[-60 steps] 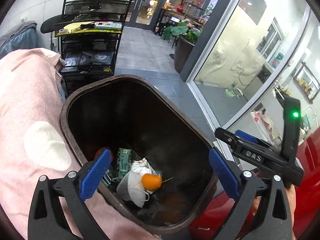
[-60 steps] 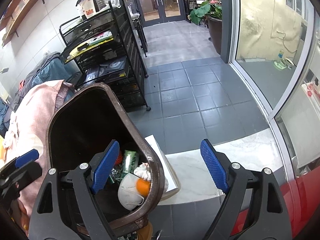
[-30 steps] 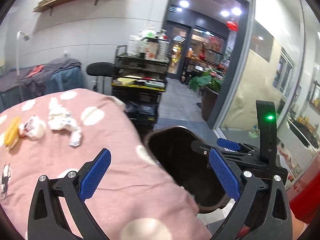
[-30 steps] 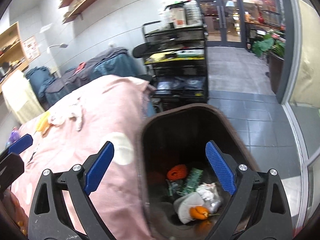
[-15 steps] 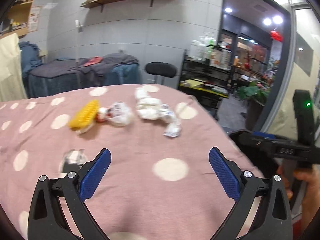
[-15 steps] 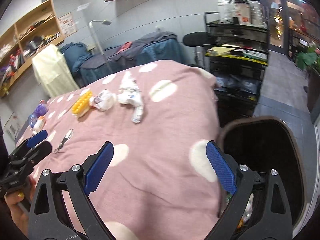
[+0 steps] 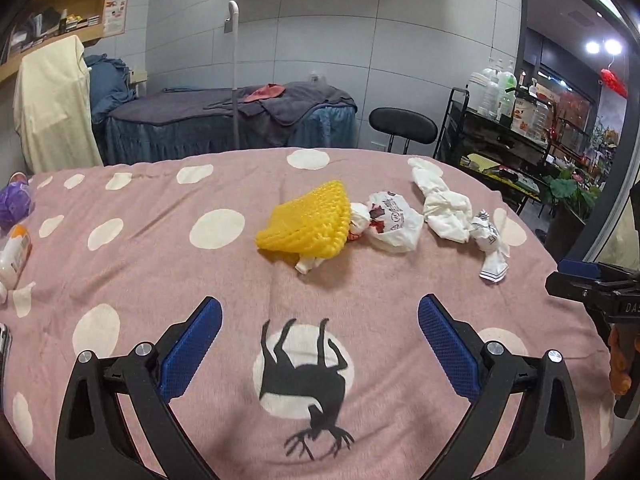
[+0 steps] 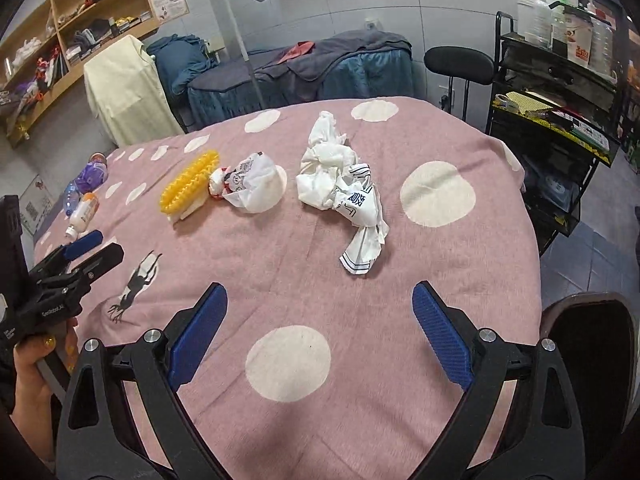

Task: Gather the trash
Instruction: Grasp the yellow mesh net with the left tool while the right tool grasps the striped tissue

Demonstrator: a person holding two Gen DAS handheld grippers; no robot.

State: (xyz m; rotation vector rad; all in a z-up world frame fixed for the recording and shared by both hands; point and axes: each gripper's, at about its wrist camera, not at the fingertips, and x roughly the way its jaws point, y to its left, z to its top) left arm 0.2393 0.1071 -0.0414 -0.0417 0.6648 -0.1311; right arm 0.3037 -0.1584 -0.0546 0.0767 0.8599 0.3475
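- With both sets of jaws spread wide and nothing between them, the left gripper (image 7: 320, 334) and right gripper (image 8: 320, 320) hang over the pink polka-dot blanket (image 8: 436, 276).
- Trash ahead: crumpled white paper wad (image 8: 340, 184), white plastic bag (image 8: 252, 186) touching a yellow foam net (image 7: 306, 226).
- Brown trash bin (image 8: 592, 344) sits off the blanket's right edge.

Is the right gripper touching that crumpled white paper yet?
Apart. The right wrist view shows bare pink cloth between the open right gripper and the white paper.
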